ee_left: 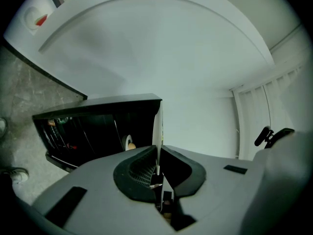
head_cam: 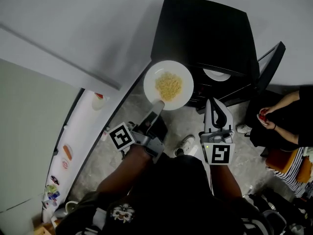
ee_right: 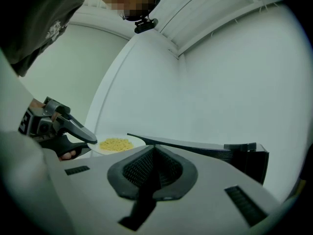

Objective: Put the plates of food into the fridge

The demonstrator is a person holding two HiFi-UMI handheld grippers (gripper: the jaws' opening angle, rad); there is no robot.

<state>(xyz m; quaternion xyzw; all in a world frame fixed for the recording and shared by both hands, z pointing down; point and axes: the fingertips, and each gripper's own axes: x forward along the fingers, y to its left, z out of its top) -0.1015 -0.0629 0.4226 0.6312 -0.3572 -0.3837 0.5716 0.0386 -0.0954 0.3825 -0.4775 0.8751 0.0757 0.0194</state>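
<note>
Nearest the lens, the person's dark-sleeved arms [head_cam: 122,173] hold the two tools. Left gripper [head_cam: 159,104]: clamped on the near rim of the white plate [head_cam: 183,80], which hangs level in the air just in front of the open black fridge [head_cam: 205,28]. Right gripper [head_cam: 213,102]: empty, jaws pressed together. The plate is probably stiff, glazed and breakable, with a smooth rim apt to slip. Gripped at one edge only, its weight levers on the pads, so a deep bite at the rim and a level carry suit it; the loose yellow food [head_cam: 168,85] could slide. Hard to make out: the kind of food, the plate's underside, and the dark fridge shelves, save a second plate [head_cam: 216,74] inside.
</note>
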